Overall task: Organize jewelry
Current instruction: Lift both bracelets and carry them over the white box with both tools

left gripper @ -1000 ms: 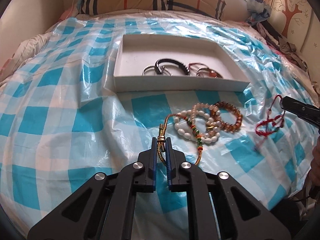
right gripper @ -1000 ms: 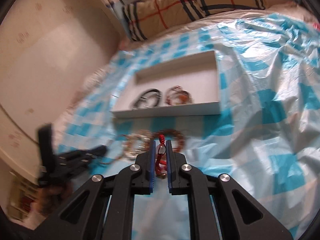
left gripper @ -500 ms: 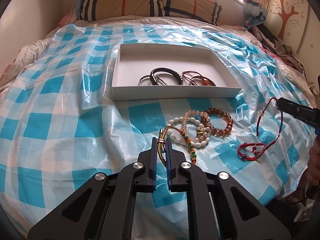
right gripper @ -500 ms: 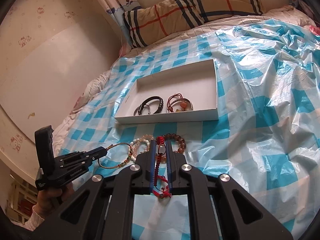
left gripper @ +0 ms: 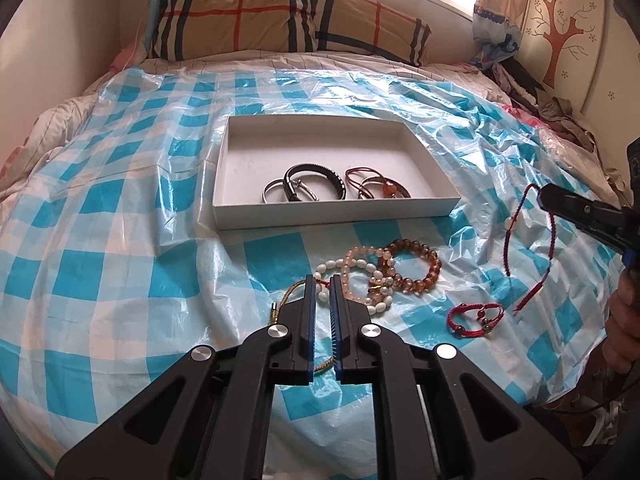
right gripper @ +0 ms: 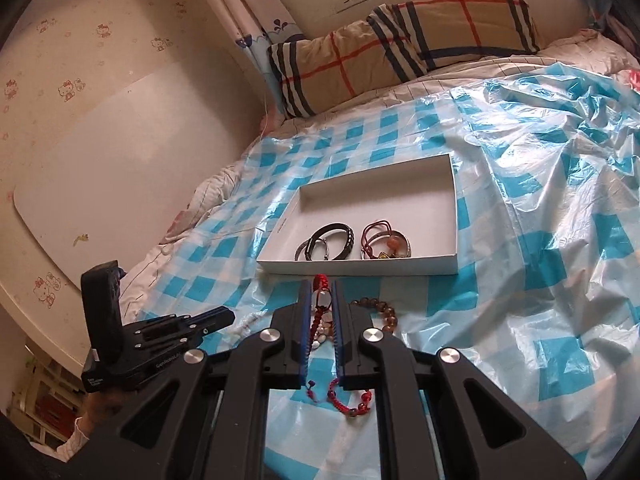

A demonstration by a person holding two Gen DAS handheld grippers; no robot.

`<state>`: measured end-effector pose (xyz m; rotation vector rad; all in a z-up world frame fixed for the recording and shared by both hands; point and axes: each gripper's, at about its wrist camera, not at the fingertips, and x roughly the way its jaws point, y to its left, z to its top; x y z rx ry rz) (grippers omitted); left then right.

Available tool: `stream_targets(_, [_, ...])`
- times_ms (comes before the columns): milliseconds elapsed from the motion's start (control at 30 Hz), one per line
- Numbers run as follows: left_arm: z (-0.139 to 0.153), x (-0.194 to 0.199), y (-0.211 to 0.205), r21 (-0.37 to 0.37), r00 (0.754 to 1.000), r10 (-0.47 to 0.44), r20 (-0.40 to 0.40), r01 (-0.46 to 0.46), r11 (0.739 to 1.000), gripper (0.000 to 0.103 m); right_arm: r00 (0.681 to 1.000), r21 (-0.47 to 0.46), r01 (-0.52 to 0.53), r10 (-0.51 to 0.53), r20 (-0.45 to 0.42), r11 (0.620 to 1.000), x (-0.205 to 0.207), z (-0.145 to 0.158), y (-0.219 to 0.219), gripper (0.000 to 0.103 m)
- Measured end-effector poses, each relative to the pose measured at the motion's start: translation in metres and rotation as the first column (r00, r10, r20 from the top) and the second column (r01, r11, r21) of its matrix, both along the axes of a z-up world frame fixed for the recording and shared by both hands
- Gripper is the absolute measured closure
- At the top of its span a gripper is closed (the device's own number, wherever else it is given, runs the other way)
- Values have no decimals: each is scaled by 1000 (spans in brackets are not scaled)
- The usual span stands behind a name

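A white tray [left gripper: 340,210] on the checked plastic sheet holds a black bracelet [left gripper: 316,180], silver rings and a red cord bracelet [left gripper: 376,184]. In front of it lie a white bead bracelet, a pink one and an amber bead bracelet [left gripper: 416,264]. My left gripper [left gripper: 322,280] is nearly shut above a gold cord necklace [left gripper: 286,298] lying on the sheet; nothing shows between its fingers. My right gripper [right gripper: 321,286] is shut on a red cord bracelet [right gripper: 322,298], which dangles from it in the left wrist view [left gripper: 516,236]. Another red bracelet [left gripper: 476,318] lies on the sheet.
The sheet [left gripper: 120,240] covers a bed. A plaid pillow [left gripper: 280,20] lies at the head under a window. A wall runs along the left side [right gripper: 100,140]. Crumpled clothes [left gripper: 552,112] lie at the far right.
My left gripper has let go of the gold cord necklace and risen; the necklace now lies on the sheet. My right gripper has lifted higher with the red cord bracelet.
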<state>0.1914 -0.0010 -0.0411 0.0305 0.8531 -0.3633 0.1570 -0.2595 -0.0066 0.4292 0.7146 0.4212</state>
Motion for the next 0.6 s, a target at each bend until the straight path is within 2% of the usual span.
stream_targets(367, [15,7,-6,0,999,-12,41,12,1000,97,1000,5,0,0,13,1000,8,1,7,92])
stream_targets(533, [-2,11,4,43,998,-56,-17,56,997,96,1000,12,-10,9,13,1000,9,0,10,92])
stream_targets(600, [-17,14,9,42,995,-77,-60,80,996,89,1000,15,-16,16,8,1000,9,-2,11,92])
